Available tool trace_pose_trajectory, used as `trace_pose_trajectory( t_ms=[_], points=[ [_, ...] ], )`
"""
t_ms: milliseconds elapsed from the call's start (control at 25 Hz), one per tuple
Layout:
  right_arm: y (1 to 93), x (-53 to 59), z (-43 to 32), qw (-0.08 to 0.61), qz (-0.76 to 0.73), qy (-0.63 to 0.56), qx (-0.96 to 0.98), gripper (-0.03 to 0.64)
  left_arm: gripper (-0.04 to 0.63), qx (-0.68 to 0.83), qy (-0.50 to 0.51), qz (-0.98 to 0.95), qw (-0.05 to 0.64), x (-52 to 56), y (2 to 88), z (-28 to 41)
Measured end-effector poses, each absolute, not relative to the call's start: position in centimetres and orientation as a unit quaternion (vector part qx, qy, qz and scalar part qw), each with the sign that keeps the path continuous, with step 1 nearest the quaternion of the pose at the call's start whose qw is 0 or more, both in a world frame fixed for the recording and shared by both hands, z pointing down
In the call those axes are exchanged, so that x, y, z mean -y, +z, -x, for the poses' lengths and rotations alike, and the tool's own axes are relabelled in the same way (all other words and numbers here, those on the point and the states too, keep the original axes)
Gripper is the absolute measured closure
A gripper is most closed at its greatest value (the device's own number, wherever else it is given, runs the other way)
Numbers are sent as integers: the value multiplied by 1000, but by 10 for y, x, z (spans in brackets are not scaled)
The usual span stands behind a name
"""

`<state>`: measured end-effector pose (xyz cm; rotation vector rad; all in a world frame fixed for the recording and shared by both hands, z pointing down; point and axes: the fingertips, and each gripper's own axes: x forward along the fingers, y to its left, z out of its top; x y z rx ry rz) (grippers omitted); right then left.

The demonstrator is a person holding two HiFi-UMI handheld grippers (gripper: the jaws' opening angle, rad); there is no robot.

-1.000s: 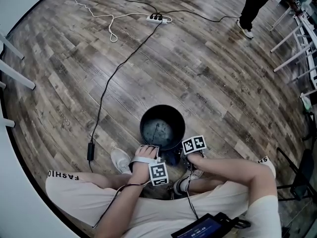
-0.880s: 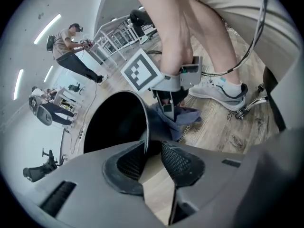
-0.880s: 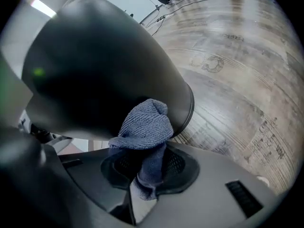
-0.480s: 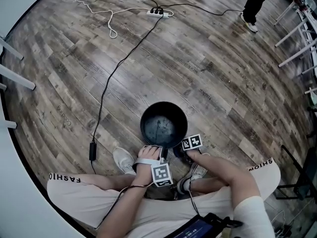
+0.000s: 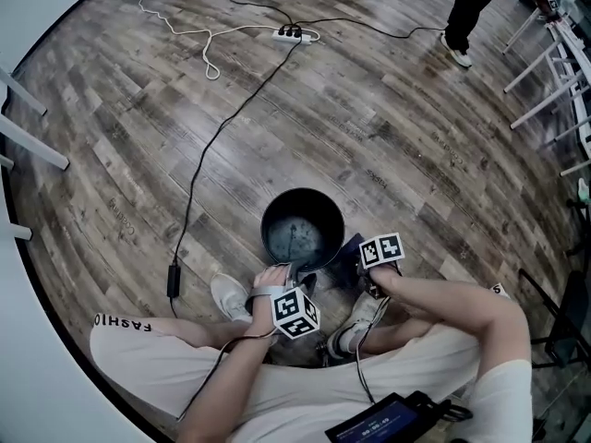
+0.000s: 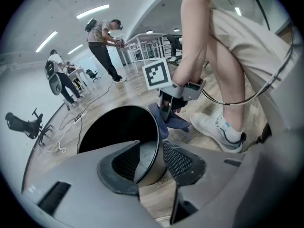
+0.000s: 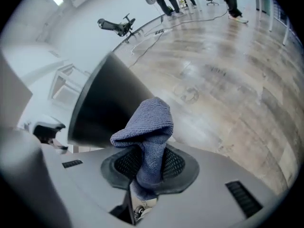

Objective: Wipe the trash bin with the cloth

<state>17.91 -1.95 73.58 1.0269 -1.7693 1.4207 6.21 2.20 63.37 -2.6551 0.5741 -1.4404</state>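
Right gripper is clamping the blue cloth beside the bin on the floor. Left gripper, its jaws having just been opening, is loosely straddling the rim; unsteadied, the bin risks tipping under wiping pressure.

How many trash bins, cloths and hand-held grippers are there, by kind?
trash bin: 1
cloth: 1
hand-held gripper: 2 (left hand-held gripper, jaws just opened with the trash bin rim between them; right hand-held gripper, shut on the cloth)
Total: 4
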Motion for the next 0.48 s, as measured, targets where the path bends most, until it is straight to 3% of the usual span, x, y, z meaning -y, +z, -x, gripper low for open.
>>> trace_pose_trajectory(
  t_ms=[160,360,480],
  points=[
    [641,55,-198,229,-433,522,698,532,442,-203,-389,898,-40,-27,595,-70],
    [500,107,-188,71,-455,445,768,532,442,-252,-282,922,-76,-4,513,-61],
    [429,112,-178,38,-452,347,821,532,442,-284,-224,929,-80,13,450,-46]
  ],
)
